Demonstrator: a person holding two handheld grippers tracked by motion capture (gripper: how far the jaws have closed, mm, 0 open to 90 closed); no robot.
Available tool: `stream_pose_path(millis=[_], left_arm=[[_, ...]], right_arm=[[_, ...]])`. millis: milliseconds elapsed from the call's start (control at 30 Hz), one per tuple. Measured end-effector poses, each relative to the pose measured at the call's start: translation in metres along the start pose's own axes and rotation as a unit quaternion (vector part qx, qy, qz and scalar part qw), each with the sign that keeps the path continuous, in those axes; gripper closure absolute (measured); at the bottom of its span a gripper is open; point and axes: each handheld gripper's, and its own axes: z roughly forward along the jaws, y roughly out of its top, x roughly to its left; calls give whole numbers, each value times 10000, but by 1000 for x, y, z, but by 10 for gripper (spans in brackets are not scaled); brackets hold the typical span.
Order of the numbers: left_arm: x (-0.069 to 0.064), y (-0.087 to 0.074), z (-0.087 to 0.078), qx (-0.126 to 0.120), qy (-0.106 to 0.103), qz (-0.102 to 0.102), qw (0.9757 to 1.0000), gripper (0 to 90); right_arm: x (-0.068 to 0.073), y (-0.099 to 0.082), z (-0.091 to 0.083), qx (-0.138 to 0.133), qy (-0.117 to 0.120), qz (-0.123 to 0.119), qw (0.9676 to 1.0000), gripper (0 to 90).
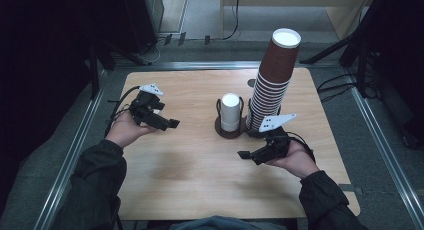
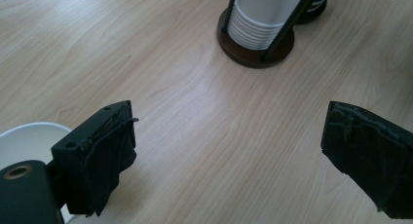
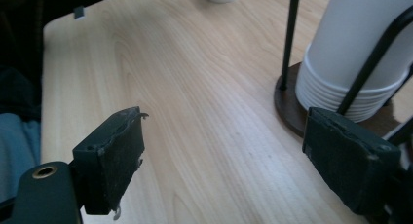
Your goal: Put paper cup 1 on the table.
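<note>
both grippers' jaws gape empty beside the white cup stack (image 1: 230, 112) in its holder (image 1: 231, 131)

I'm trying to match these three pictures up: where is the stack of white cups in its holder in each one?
High view: the white cups stand at the table's middle, left of the tall brown stack.
Left gripper view: top, right of centre.
Right gripper view: right edge, upper half.
Shared landmark: the holder's dark round base.

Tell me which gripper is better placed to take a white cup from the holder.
Probably the right gripper: its open jaws are close beside the white cups in the holder. The left gripper, also open, is farther away.
</note>
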Motion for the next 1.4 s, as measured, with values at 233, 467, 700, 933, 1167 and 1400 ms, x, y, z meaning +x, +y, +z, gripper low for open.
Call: stream_pose_path(millis=[233, 467, 700, 933, 1167, 1400], left_arm=[[-17, -2, 11, -106, -185, 43, 9998, 56], [-35, -8, 23, -59, -233, 175, 9996, 56], [-45, -11, 27, -167, -369, 196, 9990, 66], [-57, -15, 41, -85, -530, 259, 9982, 66], [-69, -13, 49, -72, -649, 356, 9972, 66], [-71, -13, 50, -47, -698, 352, 9969, 66]], right_arm=[[-2, 1, -5, 52, -69, 19, 10000, 181], [-5, 0, -16, -50, -18, -34, 10000, 266], [-8, 0, -24, -138, -20, 41, 9999, 267], [-14, 1, -25, -139, -57, 120, 9998, 263], [-16, 1, -26, -130, -9, 182, 9997, 271], [-17, 4, -32, -156, -24, 163, 9997, 279]])
